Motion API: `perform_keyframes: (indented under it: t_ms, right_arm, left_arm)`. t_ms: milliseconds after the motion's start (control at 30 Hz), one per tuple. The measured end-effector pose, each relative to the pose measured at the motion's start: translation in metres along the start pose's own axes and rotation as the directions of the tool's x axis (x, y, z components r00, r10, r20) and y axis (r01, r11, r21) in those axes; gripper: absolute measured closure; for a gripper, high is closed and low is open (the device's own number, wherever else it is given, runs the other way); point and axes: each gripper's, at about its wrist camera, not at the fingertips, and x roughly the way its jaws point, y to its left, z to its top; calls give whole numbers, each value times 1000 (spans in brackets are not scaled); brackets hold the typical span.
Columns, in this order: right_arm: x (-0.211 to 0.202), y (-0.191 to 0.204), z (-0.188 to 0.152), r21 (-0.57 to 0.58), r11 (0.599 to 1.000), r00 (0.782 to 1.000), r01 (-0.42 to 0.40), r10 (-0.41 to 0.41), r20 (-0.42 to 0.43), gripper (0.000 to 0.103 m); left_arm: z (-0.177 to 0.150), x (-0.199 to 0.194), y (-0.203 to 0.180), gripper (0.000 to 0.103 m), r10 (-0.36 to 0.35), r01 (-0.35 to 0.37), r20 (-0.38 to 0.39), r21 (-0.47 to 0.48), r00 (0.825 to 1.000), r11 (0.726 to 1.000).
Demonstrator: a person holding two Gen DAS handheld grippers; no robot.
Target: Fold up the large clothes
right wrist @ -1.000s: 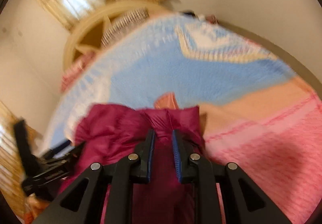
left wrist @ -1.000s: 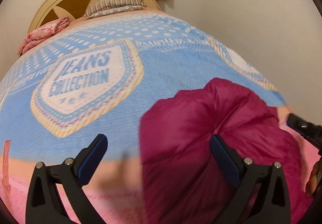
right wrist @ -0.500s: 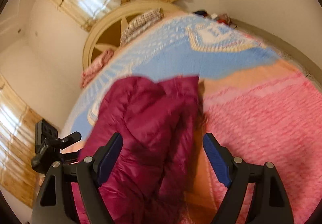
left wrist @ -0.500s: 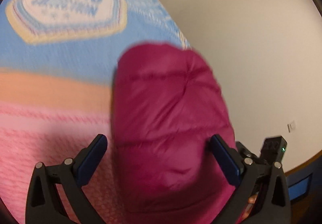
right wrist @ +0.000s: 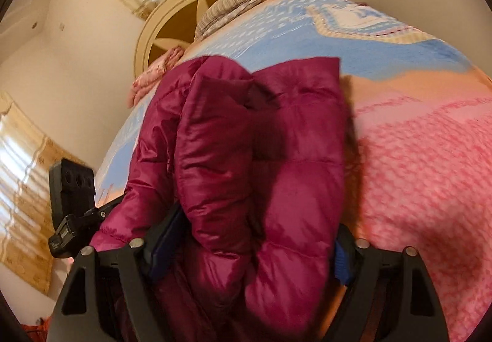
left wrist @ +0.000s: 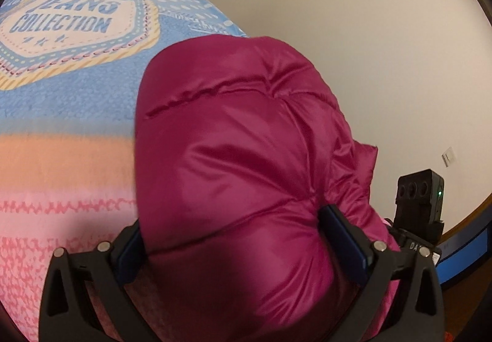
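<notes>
Puffy red-purple jacket [left wrist: 246, 163] now fills the gap between both tools, lying bunched on the blanket [left wrist: 61, 133]. A second ago the right gripper [right wrist: 246, 249] pinched a thin bit; now its jaws are wide around the jacket and closing. The left gripper [left wrist: 246, 243] has dropped lower, and its spread pads press the jacket's sides.

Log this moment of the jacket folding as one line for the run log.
stage: gathering folded bundle | item: magenta puffer jacket on bed blanket | left gripper: straddling jacket | right gripper: jaws closing, jacket between them
</notes>
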Motion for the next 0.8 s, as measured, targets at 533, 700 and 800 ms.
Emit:
perform_keyframes:
  t_ms: [533, 700, 800]
  right_arm:
    - [-58, 39, -116, 107, 993, 995, -59, 67, -73, 66]
    - [-80, 46, -151, 111, 993, 998, -36, 42, -49, 66]
    - [-88, 47, -165, 128, 991, 998, -35, 40, -38, 66]
  left_arm:
    - [-106, -84, -47, 20, 232, -225, -33, 151, 972, 963]
    - [-136, -101, -61, 20, 269, -261, -20, 175, 963, 949]
    - [-144, -102, -71, 25, 300, -295, 2, 196, 954, 935]
